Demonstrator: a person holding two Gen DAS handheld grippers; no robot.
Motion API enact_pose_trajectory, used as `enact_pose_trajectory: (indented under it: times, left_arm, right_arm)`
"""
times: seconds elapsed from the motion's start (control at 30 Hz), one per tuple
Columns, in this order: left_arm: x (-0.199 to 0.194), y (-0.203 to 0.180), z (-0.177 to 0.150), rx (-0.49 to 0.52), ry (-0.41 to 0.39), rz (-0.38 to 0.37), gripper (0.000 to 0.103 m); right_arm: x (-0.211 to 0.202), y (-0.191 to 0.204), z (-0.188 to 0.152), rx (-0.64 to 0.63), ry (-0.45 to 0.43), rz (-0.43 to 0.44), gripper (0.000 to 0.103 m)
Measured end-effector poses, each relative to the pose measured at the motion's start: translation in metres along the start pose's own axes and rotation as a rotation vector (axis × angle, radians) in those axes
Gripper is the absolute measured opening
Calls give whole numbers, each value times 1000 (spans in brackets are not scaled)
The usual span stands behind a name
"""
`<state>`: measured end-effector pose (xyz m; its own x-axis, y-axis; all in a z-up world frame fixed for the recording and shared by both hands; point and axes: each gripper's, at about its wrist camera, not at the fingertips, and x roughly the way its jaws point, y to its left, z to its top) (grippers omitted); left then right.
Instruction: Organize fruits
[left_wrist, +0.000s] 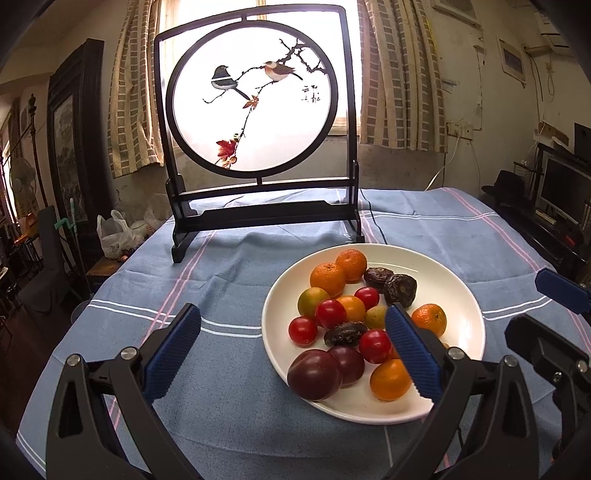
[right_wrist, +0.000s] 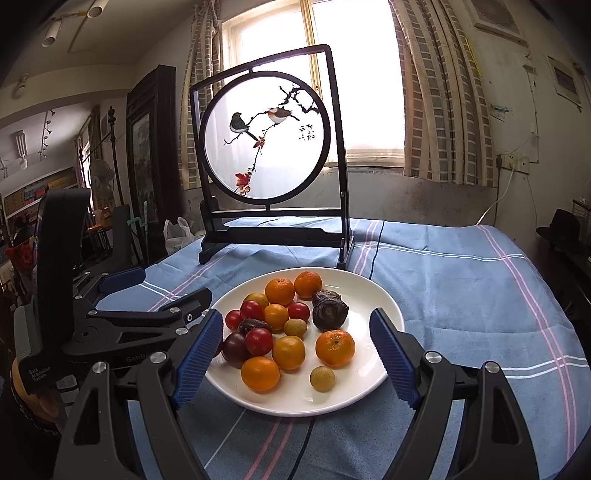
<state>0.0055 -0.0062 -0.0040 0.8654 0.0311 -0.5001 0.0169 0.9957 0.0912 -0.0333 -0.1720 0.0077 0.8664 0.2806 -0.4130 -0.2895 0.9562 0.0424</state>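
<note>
A round, glossy white ceramic plate (right_wrist: 384, 306) is seen on a blue woven tablecloth (right_wrist: 461, 295) crossed by white and pink stripes. On it are heaped smooth orange mandarins (right_wrist: 335, 348), shiny red cherry tomatoes (right_wrist: 259, 340), 2 dark purple plums (left_wrist: 314, 373), wrinkled brown dates (right_wrist: 330, 312) and small yellow-green round fruits (right_wrist: 322, 378). The larger wrinkled date is set with its long axis from 11 to 5 o'clock in the right wrist view.

The right gripper (right_wrist: 297, 360), black-armed with ribbed blue pads, is held wide open and empty; the heap lies between its fingers, toward 12 o'clock, untouched. The left gripper (left_wrist: 291, 356) is likewise spread wide with nothing held; the plate lies at its 1 o'clock, its right pad (left_wrist: 412, 350) over the fruit, contact not discernible.

At 12 o'clock behind the plate, a dark wooden table screen (right_wrist: 266, 144) with a round translucent bird painting stands upright.
</note>
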Motion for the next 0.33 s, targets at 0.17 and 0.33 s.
enact_pose_trajectory:
  times: [0.17,0.33]
  left_arm:
    - [-1,0,1,-1,-6,11,98]
    - [-3,-1,0,3,-24,-4,98]
  right_arm:
    - [-1,0,0,-1,-14,-18,89]
    - [-1,0,0,-1,-17,-20,89]
